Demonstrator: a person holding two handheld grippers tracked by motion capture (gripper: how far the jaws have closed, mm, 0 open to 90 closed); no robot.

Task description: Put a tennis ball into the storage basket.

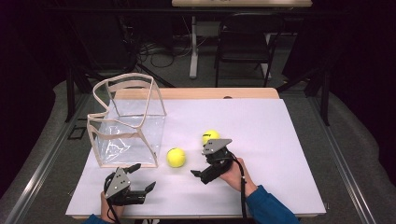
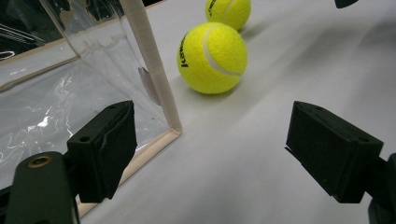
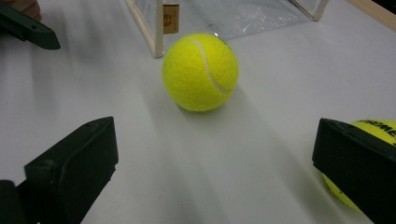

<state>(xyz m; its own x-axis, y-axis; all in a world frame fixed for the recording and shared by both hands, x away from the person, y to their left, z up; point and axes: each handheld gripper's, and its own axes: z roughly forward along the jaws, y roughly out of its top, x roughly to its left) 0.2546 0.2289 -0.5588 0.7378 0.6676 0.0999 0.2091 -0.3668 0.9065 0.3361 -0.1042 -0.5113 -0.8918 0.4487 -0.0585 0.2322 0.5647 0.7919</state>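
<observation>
Two yellow tennis balls lie on the white table sheet (image 1: pixel 261 116). The nearer ball (image 1: pixel 176 157) (image 2: pixel 212 58) (image 3: pixel 200 71) rests by the front corner of a clear plastic bag (image 1: pixel 126 121) with beige trim, which stands open at the left. The farther ball (image 1: pixel 210 136) (image 2: pixel 229 11) sits behind my right gripper (image 1: pixel 201 161), partly hidden by its right jaw in the right gripper view (image 3: pixel 373 128). That gripper (image 3: pixel 215 172) is open, aimed at the nearer ball a short way off. My left gripper (image 1: pixel 143 177) (image 2: pixel 210 149) is open and empty near the bag's front corner (image 2: pixel 154 70).
The bag's trimmed edge (image 3: pixel 159 28) stands just behind the nearer ball. Beyond the table's far wooden edge (image 1: pixel 196 93) are a folding chair (image 1: pixel 245 42), cables and a desk leg on the floor. The table's right half is bare sheet.
</observation>
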